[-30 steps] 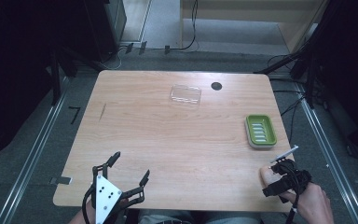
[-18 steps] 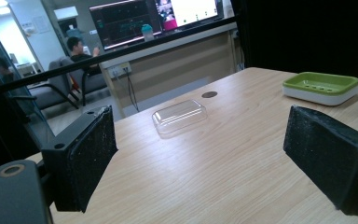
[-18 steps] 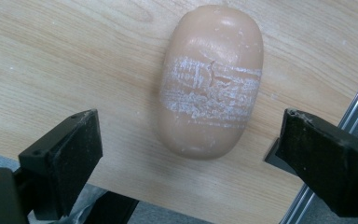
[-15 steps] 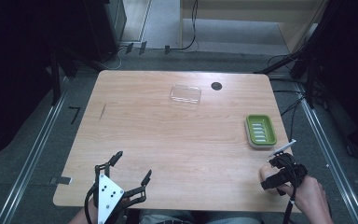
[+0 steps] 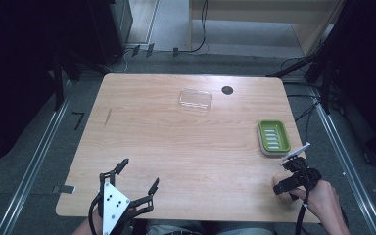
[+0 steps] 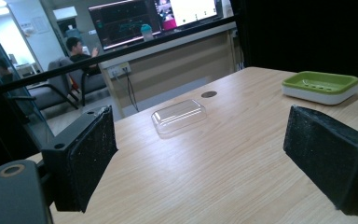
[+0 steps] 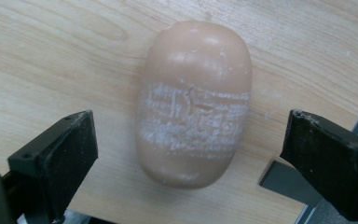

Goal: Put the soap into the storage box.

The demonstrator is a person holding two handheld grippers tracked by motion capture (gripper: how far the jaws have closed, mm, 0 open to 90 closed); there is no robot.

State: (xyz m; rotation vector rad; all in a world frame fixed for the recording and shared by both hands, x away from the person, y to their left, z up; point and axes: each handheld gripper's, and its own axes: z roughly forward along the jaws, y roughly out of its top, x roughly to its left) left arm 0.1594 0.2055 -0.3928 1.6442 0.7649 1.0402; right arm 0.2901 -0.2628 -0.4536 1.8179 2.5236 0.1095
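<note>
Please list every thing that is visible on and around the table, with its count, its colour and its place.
bar of soap: 1, beige with a whitish scuffed band, near right corner of the table, between the right gripper's open jaws, untouched.
soap dish: 1, green on a white base, right side of the table.
clear lid: 1, transparent, far middle of the table.
round hole: 1, dark, far edge, right of the lid.
table: 1, light wood.
left gripper: 1, black, near left edge, open.
right gripper: 1, black, over the soap, open.
</note>
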